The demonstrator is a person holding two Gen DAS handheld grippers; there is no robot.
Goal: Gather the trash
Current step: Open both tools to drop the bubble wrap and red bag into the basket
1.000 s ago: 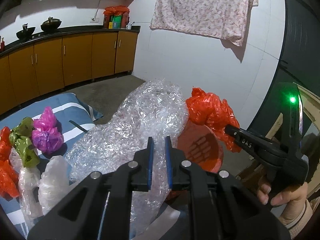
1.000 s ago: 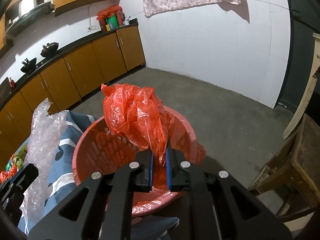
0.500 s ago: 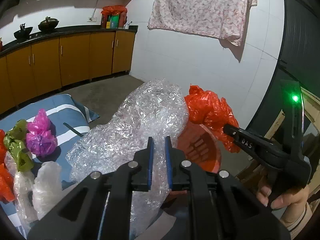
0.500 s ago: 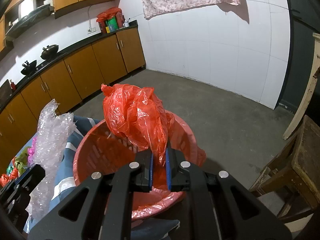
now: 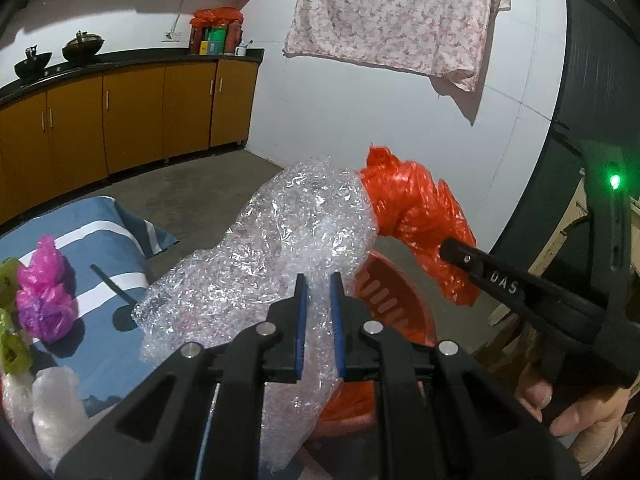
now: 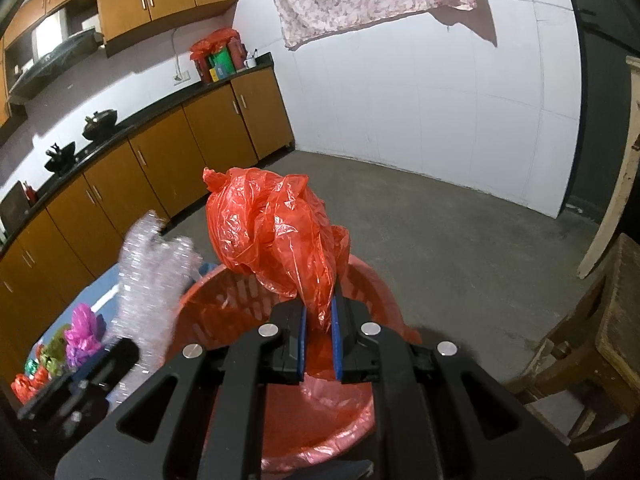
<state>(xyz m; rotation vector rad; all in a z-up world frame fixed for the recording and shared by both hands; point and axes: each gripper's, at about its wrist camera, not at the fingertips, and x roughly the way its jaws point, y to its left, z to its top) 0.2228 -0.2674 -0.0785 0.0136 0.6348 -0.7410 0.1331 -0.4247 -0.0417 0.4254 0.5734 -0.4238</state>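
Note:
My left gripper (image 5: 319, 308) is shut on a large crumpled sheet of clear bubble wrap (image 5: 276, 248) and holds it up beside the red basket (image 5: 394, 304). My right gripper (image 6: 319, 320) is shut on a crumpled orange plastic bag (image 6: 276, 236) and holds it over the red basket (image 6: 240, 300). The right gripper (image 5: 460, 254) and orange bag (image 5: 416, 216) also show in the left wrist view. The bubble wrap (image 6: 152, 280) and left gripper (image 6: 80, 380) show at the left of the right wrist view.
A blue striped cloth (image 5: 92, 240) holds a pink bag (image 5: 44, 292), green bags (image 5: 8, 344) and white bags (image 5: 52, 412). Orange kitchen cabinets (image 5: 120, 120) line the far wall. A wooden chair (image 6: 592, 340) stands at the right. A floral cloth (image 5: 400, 16) hangs above.
My left gripper has carried the bubble wrap to the right, closer to the basket and the orange bag. My right gripper holds the orange bag almost still over the basket.

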